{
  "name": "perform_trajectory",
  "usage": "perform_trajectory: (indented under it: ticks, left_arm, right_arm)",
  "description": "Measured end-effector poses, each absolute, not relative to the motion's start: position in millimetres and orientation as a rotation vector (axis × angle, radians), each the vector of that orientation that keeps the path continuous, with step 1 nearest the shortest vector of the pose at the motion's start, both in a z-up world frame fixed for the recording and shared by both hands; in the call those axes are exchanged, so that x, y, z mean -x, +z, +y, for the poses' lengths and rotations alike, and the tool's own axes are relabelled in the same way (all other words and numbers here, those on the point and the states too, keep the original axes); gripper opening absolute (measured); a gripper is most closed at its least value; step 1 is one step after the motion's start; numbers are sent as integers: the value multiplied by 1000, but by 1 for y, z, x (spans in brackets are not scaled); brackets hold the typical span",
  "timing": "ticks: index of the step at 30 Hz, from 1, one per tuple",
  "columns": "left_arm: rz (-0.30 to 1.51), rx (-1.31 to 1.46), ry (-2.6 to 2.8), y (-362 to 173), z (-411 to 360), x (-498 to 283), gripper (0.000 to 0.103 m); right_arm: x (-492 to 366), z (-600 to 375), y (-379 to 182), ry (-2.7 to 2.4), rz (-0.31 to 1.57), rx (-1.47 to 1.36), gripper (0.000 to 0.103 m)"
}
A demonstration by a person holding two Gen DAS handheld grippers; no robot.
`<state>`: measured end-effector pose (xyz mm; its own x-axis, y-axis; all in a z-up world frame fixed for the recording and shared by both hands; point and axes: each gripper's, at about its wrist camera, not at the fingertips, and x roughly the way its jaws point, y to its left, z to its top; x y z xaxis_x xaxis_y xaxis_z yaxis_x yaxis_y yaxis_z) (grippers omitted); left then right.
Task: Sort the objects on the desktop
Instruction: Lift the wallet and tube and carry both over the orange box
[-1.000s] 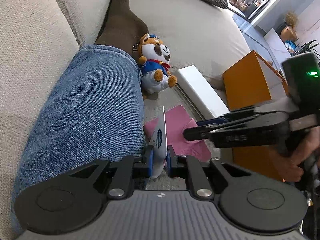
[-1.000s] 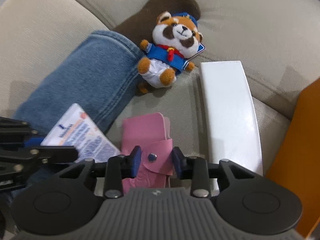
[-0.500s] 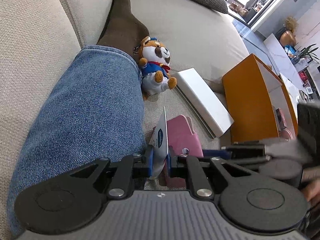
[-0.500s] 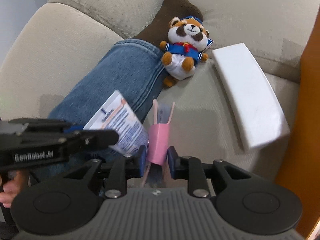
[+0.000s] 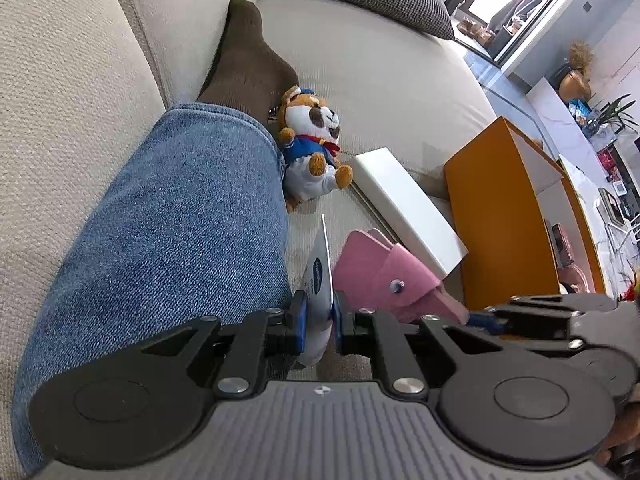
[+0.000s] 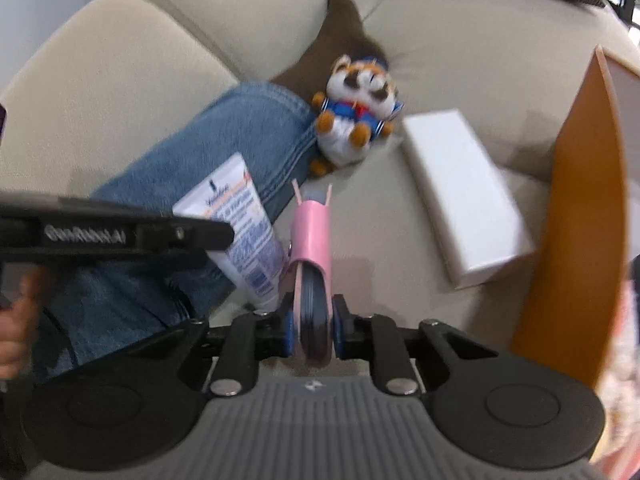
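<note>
Grippers both grip: the left gripper (image 5: 319,316) pinches one white tube (image 5: 320,268) edge-on, the right gripper (image 6: 311,322) clamps one pink wallet (image 6: 312,236) just beside it, above the sofa (image 5: 380,72). Beyond lie one plush (image 5: 312,148), one white box (image 5: 404,204) beside one orange box (image 5: 496,216), touching.

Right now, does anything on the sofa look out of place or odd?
Nothing looks spilled or damaged. The stuffed toy lies tipped against the jeans leg, and the white box lies at a slant beside the orange box.
</note>
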<state>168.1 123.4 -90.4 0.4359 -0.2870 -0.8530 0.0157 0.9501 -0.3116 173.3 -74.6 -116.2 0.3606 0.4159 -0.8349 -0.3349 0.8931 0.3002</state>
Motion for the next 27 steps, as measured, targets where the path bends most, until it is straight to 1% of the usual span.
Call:
perform_trajectory:
  ticks: [5,9,14,18,22,23,27]
  left_arm:
    - [1029,246,-247,-76,111,-159,14]
    - [1028,201,-263,-80,97,-161,14]
    - [1054,156,-272,-92,84,-154,15]
    - [1076,157,-258,-88,85,-152,15]
    - [1086,173,-248,-88,87,-160,16]
    - [1091,172,-251,-89,86,-161,16]
    - [1106,187,-247,-92,85,-158,16]
  right_arm:
    - [-179,-91,-90,457,1091,-91,18]
    - [-185,-103,-73,439,1122,-105,18]
    - [-196,-107,-77,404,1142,-71,18]
    - [-202,-104,-78,394,1107,-76,19]
    - [-201,-100,-78,405,1091,-76,23]
    - [-199,-100,-78,402,1087,-74,25]
    - [-193,-101,-79,385,1085,-78,27]
